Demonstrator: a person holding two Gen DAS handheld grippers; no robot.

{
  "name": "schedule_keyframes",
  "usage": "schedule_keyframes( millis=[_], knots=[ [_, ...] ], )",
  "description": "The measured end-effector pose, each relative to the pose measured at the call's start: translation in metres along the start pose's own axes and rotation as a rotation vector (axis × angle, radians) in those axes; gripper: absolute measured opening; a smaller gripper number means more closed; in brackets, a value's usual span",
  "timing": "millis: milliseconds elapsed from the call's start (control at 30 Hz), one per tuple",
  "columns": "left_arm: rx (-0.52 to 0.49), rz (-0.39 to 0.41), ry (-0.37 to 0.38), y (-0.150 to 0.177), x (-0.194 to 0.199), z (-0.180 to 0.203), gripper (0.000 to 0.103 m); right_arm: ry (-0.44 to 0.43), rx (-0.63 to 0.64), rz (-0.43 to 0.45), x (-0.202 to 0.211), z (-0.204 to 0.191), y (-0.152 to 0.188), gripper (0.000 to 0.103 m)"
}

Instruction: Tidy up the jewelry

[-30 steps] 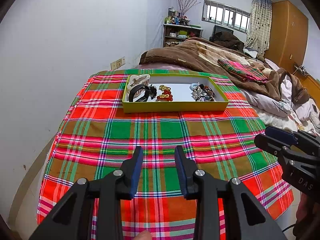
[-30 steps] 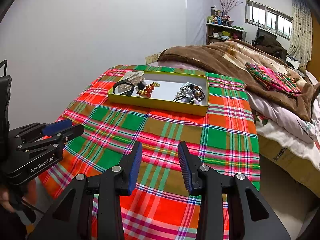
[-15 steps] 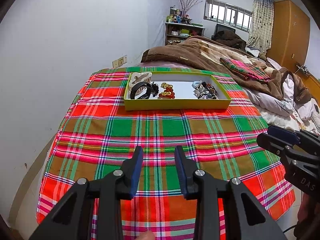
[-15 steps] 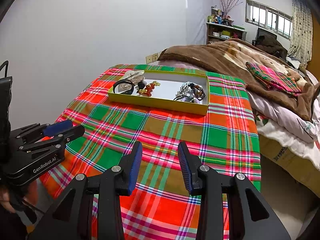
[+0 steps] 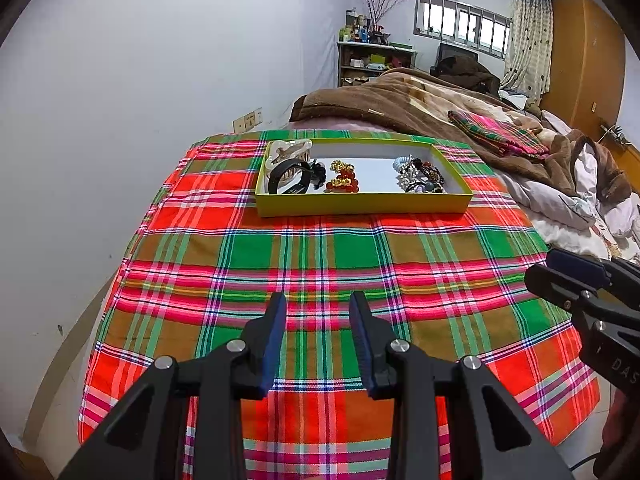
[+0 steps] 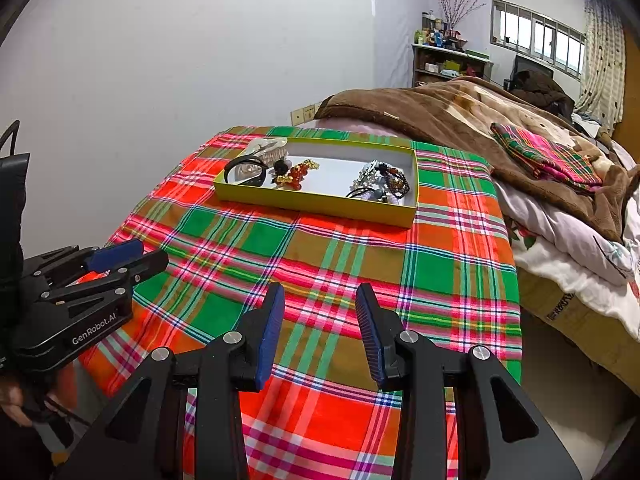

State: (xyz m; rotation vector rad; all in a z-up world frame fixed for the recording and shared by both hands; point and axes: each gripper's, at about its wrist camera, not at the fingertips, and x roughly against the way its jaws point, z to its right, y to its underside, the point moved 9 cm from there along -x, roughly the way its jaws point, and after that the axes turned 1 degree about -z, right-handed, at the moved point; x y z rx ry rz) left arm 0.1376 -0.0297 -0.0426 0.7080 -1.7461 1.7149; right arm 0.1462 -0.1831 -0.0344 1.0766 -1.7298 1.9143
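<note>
Tray: the yellow tray (image 5: 362, 203) sits near the far edge of the table.
Left end of tray: a black bracelet (image 5: 289, 176).
Middle of tray: red and gold beads (image 5: 342, 177).
Right end of tray: a tangled pile of jewelry (image 5: 420, 175); the pieces are hard to tell apart.
Table: a plaid cloth (image 5: 320, 264) covers it.
Left gripper (image 5: 317, 336): over the near edge, jaws apart, holding nothing.
Right gripper (image 6: 320, 328): over the near edge, jaws apart, holding nothing.

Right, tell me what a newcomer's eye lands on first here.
The loud red, green and pink plaid cloth covering the table grabs attention first. Near its far edge sits a yellow-green tray with jewelry: a black bangle at its left end, red and gold beads mid-tray, a tangled pile at the right. Both grippers, left and right, hover in front, jaws open and empty.
</note>
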Motion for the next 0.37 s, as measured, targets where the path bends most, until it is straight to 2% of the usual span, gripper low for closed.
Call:
schedule_keyframes(
  millis=[367],
  knots=[
    [0.01,-0.007,0.017,0.0018,-0.0057,-0.0007,0.034,0.002,0.0,0.0,-0.0012,0.0023,0.0033,0.038]
  ],
)
